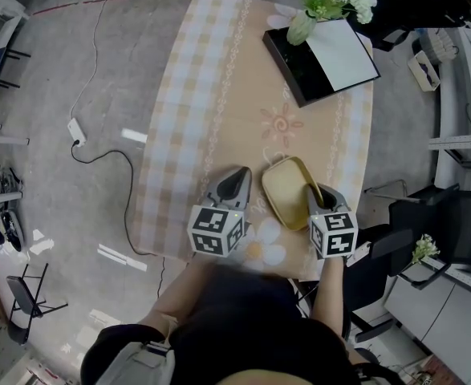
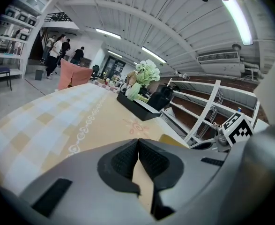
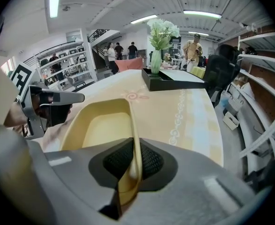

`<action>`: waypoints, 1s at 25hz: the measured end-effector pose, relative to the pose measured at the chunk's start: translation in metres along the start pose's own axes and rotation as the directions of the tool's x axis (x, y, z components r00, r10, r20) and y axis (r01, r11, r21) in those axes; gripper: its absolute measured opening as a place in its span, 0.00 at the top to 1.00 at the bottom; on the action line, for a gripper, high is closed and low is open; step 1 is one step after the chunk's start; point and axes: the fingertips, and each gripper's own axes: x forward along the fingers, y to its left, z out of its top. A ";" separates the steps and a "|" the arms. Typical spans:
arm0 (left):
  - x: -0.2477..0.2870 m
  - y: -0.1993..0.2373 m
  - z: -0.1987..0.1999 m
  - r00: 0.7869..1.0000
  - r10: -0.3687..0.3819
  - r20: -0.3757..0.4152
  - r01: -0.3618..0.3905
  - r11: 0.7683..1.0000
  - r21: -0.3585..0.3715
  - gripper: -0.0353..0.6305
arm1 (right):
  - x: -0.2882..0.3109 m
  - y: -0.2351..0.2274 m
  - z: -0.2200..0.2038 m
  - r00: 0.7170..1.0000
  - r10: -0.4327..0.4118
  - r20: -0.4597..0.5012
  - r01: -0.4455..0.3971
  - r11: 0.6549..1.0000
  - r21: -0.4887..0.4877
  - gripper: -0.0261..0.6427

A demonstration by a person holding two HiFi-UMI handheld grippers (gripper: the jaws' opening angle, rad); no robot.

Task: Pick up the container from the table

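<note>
The grasp is in hand: the right hand-held gripper (image 3: 135,159) is clamped on the right wall of the yellow container (image 1: 286,189), which appears to sit on the worktop (image 1: 219,95) near its 5 o'clock corner. The left hand-held gripper (image 1: 237,184), jaws together and empty, waits at the container's 9 o'clock. Next probably comes a steady lift, without letting the thin wall slip.

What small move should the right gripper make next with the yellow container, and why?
Probably a short, straight lift. The right gripper has its fingers shut on the side wall of the yellow container, which appears to rest on the table. The left gripper is shut and empty beside it.
</note>
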 end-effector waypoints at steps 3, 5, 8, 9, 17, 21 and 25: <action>-0.002 -0.002 0.001 1.000 -0.004 0.003 0.004 1.000 0.009 0.93 | -0.002 0.001 0.000 1.000 -0.008 0.007 0.008 1.000 0.003 0.93; -0.004 -0.004 0.001 1.000 -0.008 0.004 0.008 1.000 0.014 0.93 | -0.003 0.001 0.000 1.000 -0.013 0.014 0.013 1.000 0.009 0.93; -0.006 -0.006 0.001 1.000 -0.011 0.003 0.011 1.000 0.027 0.93 | -0.005 0.001 -0.002 0.999 -0.022 0.026 0.022 0.999 0.025 0.94; -0.007 -0.007 0.001 1.000 -0.012 0.003 0.012 0.999 0.032 0.93 | -0.007 0.000 -0.003 0.999 -0.028 0.031 0.027 0.999 0.031 0.94; -0.015 -0.016 0.002 0.999 -0.035 0.006 0.035 0.997 0.069 0.93 | -0.019 0.000 -0.003 0.993 -0.083 0.085 0.077 0.995 0.070 0.95; -0.019 -0.021 0.003 0.999 -0.048 0.006 0.047 0.995 0.085 0.93 | -0.026 0.000 -0.001 0.987 -0.106 0.118 0.094 0.990 0.102 0.95; -0.026 -0.026 0.004 0.998 -0.065 0.010 0.064 0.993 0.100 0.93 | -0.036 -0.002 0.001 0.975 -0.143 0.170 0.110 0.976 0.189 0.95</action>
